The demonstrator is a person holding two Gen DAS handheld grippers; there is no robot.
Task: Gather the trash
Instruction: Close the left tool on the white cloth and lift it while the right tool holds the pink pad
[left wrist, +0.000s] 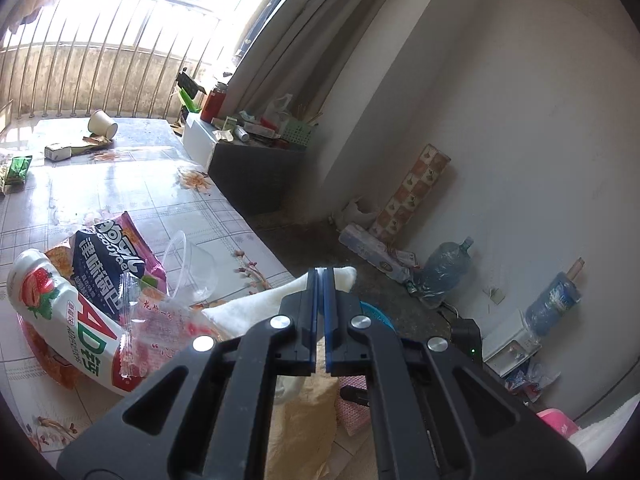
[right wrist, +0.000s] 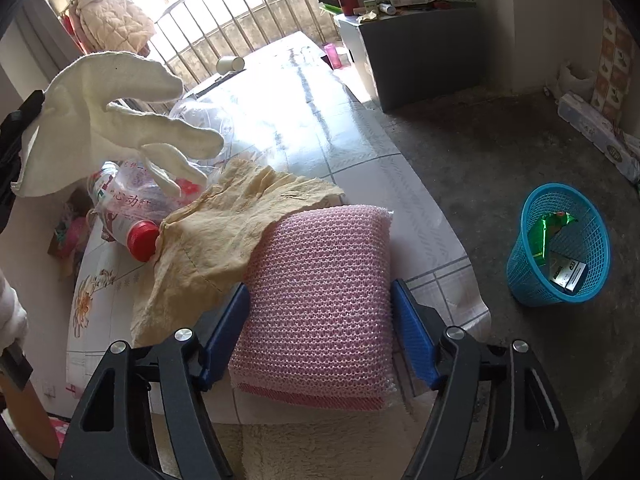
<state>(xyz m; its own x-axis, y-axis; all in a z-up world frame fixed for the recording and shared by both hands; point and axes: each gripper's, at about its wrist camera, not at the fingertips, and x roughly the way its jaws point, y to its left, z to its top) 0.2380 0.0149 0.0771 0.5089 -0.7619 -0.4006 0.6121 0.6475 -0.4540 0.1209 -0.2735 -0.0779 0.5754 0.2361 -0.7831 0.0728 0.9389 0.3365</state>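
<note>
In the left wrist view my left gripper is shut on a white glove and holds it above the table. The glove also shows hanging at the upper left of the right wrist view. Under it lie a strawberry drink bottle, snack wrappers and a clear plastic cup. My right gripper is open, its fingers on either side of a pink mesh sponge at the table's near edge. A yellow cloth lies beside the sponge. A blue trash basket stands on the floor at right with wrappers inside.
A paper cup, a small box and a green packet lie at the far end of the table. A grey cabinet with clutter stands by the wall. Water bottles lie on the floor.
</note>
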